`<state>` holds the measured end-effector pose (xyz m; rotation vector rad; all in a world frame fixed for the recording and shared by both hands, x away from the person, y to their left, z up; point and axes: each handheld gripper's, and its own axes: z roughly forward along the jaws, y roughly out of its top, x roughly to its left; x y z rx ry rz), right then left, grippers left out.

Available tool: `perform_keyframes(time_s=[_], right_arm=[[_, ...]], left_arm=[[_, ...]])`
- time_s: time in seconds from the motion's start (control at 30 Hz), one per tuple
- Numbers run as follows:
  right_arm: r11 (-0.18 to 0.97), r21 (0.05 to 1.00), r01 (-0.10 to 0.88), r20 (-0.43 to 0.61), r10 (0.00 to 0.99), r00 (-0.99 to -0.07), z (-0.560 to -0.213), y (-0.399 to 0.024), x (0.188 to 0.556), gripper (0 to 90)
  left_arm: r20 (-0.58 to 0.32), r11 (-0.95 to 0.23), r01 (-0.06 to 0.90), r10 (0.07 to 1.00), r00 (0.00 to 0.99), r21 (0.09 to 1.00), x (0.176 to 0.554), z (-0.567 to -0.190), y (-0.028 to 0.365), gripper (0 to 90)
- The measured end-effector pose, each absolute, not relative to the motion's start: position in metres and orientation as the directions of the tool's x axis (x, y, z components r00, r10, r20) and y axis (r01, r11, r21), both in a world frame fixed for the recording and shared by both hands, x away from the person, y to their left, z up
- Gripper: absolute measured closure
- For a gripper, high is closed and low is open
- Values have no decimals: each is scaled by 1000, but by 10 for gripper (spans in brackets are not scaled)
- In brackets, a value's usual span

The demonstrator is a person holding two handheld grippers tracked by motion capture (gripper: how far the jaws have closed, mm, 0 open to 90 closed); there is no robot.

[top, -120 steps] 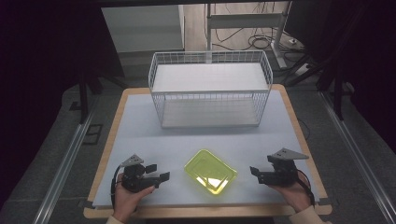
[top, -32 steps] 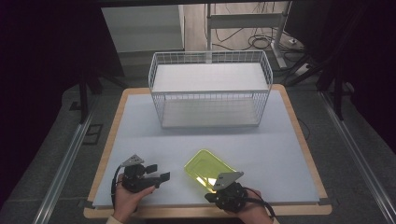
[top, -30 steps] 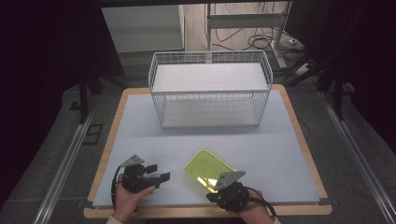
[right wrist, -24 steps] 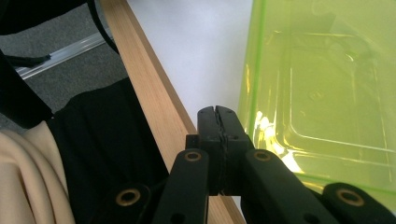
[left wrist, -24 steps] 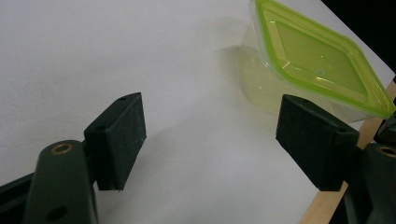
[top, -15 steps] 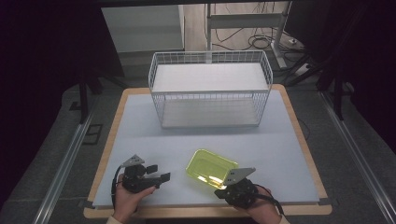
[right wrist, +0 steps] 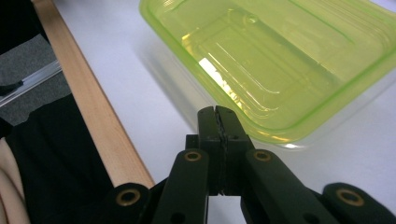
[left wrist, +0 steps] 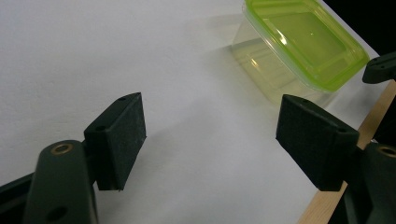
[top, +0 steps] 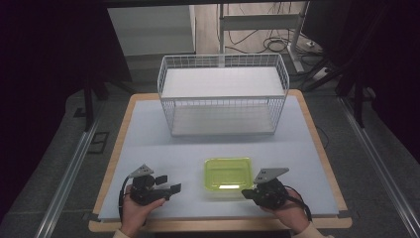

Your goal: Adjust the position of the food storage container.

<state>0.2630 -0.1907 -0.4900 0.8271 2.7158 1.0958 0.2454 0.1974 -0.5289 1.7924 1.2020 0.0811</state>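
1. Lidded container: translucent plastic tub, ribbed yellow-green lid, rounded rectangle, contents not visible, at table's six o'clock.
2. Right gripper: jaws clenched together, empty, at container's five o'clock.
3. Left gripper: jaws released, wide apart.
4. White wire basket: twelve o'clock.

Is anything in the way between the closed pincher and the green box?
No. The right gripper, jaws shut together, sits right at the near rim of the green box. Between them shows just bare white table.
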Motion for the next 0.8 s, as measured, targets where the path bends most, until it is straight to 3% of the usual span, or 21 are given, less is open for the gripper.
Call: perform_keyframes(time_s=[0.2, 0.4, 0.6, 0.7, 0.77, 0.8], right_arm=[[582, 679, 448, 118, 516, -849, -488, -192, 264, 899], [479, 761, 437, 146, 529, -836, -465, -206, 263, 898], [442, 773, 455, 163, 555, -816, -463, -216, 270, 887], [422, 780, 462, 176, 561, -809, -462, -220, 273, 838], [405, 784, 470, 189, 565, -803, -461, -222, 275, 722], [405, 784, 470, 189, 565, -803, -461, -222, 275, 722]], left_arm=[[-416, -72, 686, 748, 517, 724, 245, -529, 196, 236], [-426, -58, 691, 749, 507, 721, 244, -523, 196, 237], [-442, -43, 693, 741, 505, 719, 244, -517, 195, 238], [-463, -30, 701, 731, 502, 713, 244, -515, 195, 238], [-473, -23, 705, 726, 500, 709, 244, -514, 194, 238], [-477, -19, 706, 725, 497, 708, 244, -513, 194, 238]])
